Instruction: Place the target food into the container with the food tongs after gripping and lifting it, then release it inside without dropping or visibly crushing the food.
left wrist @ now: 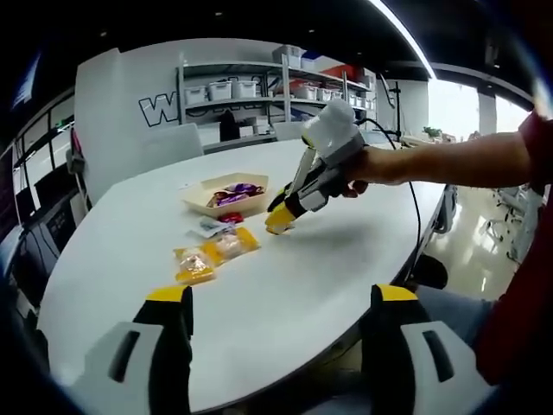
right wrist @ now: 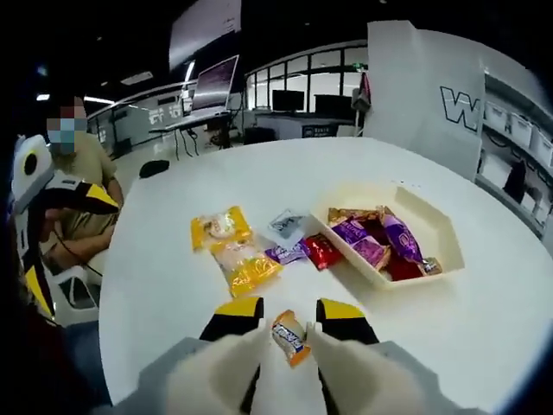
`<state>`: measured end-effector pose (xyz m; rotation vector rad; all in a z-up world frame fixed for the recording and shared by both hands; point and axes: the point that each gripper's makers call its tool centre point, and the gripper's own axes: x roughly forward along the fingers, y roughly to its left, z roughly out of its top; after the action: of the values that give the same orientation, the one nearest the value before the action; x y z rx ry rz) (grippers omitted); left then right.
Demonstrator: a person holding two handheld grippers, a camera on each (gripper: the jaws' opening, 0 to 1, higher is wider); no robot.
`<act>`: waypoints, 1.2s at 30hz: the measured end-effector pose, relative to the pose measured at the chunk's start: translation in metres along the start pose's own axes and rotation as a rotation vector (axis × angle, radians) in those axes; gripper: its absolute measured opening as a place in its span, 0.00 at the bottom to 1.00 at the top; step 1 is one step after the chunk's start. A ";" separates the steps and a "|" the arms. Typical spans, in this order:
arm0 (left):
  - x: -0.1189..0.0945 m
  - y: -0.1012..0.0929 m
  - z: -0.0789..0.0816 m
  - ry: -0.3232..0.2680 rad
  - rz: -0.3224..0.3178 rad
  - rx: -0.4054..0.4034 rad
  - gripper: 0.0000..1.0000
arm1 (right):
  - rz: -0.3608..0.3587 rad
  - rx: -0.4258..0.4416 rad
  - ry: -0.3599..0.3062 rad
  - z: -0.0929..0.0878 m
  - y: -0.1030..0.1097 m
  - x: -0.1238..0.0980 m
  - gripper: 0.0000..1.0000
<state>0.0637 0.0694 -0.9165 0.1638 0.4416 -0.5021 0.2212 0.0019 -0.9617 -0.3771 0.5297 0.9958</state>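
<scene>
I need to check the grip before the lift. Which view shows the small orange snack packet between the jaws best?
The right gripper view: the small orange snack packet sits close up between the right gripper's yellow-tipped jaws. In the left gripper view the right gripper is farther away, tips down on the table, and the packet cannot be made out.

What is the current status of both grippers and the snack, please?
Left gripper open, idle over white table. Right gripper shut on small orange wrapped snack. Beige paper tray ahead, part-filled; loose packets beside it, path clear.

Bright overhead strip light (left wrist: 402, 35), soft shadows, fisheye edges v. blurry.
</scene>
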 end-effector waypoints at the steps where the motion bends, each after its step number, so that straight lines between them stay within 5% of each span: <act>1: 0.000 0.000 0.000 0.002 0.000 0.001 0.82 | 0.004 0.004 -0.001 0.001 0.000 0.000 0.15; 7: 0.000 0.001 0.000 0.004 0.002 0.005 0.82 | 0.004 0.081 -0.017 0.003 -0.011 -0.002 0.15; 13: -0.001 0.006 0.001 0.000 0.011 0.000 0.82 | -0.006 0.129 -0.090 0.025 -0.022 -0.012 0.16; 20: 0.000 0.002 0.001 0.003 0.000 0.008 0.82 | -0.038 0.085 -0.139 0.063 -0.036 -0.027 0.17; 36: -0.003 0.003 0.004 -0.003 0.004 0.009 0.82 | -0.112 0.012 -0.136 0.112 -0.083 -0.035 0.17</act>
<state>0.0641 0.0724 -0.9119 0.1725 0.4361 -0.5005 0.3055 -0.0049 -0.8454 -0.3224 0.3876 0.9028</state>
